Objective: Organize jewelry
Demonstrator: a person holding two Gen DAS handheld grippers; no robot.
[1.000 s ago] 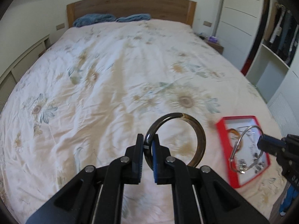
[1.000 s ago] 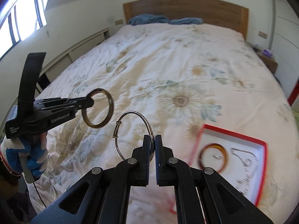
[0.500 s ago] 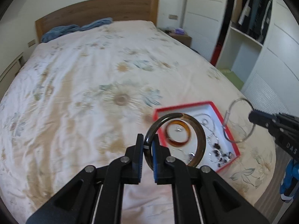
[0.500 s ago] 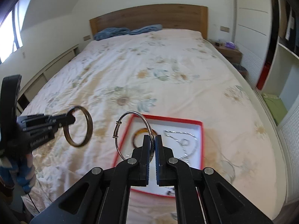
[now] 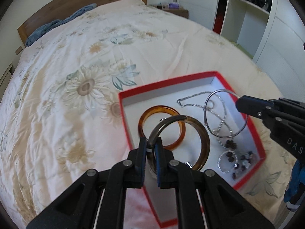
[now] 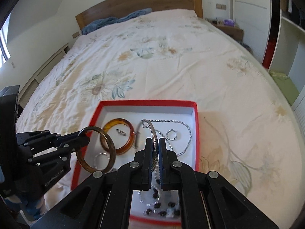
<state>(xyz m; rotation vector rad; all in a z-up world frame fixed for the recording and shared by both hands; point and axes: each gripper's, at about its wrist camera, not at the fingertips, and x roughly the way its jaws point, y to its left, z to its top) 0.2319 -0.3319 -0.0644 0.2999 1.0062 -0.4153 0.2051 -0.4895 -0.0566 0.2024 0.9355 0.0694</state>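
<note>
1. Floral bedspread (image 6: 171, 66) carries a red-rimmed box (image 6: 196, 126), which lies directly below and ahead of both grippers.
2. Left gripper (image 5: 150, 148) is clenched on a dark brown bangle (image 5: 204, 143), held upright over the box's left half.
3. Right gripper (image 6: 156, 143) is clamped on a thin silver bangle (image 5: 209, 97), held above the box.
4. Beneath them in the box: an amber bangle (image 6: 108, 126), a silver chain (image 6: 188, 133), a ring (image 6: 171, 134) and dark beads (image 5: 230, 144).
5. Beyond: a wooden headboard (image 6: 133, 5).

Bright daylight, fisheye warp, slight blur

Two bangles (image 5: 202, 137) (image 6: 154, 131) above red box (image 5: 255, 133)
</note>
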